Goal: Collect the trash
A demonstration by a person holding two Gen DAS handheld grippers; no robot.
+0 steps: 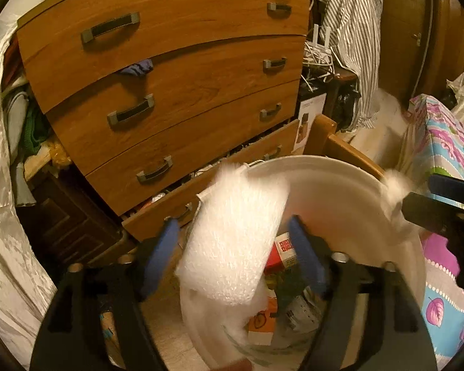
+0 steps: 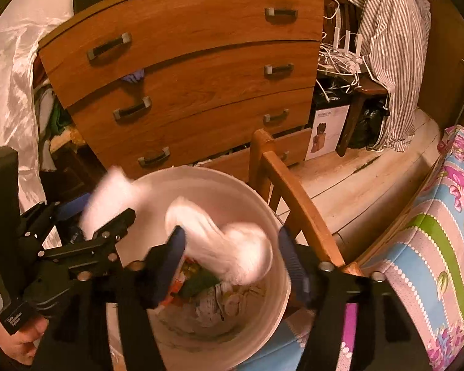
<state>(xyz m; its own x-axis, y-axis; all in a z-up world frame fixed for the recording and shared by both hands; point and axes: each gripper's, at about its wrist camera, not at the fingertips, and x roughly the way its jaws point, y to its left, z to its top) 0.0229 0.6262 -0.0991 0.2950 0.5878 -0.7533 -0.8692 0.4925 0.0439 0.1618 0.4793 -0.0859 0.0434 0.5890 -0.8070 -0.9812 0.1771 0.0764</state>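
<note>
A white bucket point(image 1: 324, 167) point(image 2: 201, 173) stands on the floor below both grippers, with a red carton point(image 1: 281, 250) and crumpled papers point(image 2: 213, 306) inside. My left gripper point(image 1: 232, 225) point(image 2: 102, 207) is open over its near rim. A blurred white padded sheet point(image 1: 235, 241) point(image 2: 108, 198) lies loose between the blue pads, with gaps on both sides. My right gripper point(image 2: 230, 233) point(image 1: 423, 191) is open above the bucket's mouth. A blurred white wad point(image 2: 229, 247) point(image 1: 396, 188) sits between its pads; the right pad is clear of it.
A wooden chest of drawers point(image 1: 170, 61) stands just behind the bucket, its bottom drawer point(image 1: 232, 167) ajar. A wooden chair frame point(image 2: 294, 198) touches the bucket's right side. A floral bedcover point(image 2: 433, 232) lies at the right. A hand point(image 2: 21, 340) holds the left gripper.
</note>
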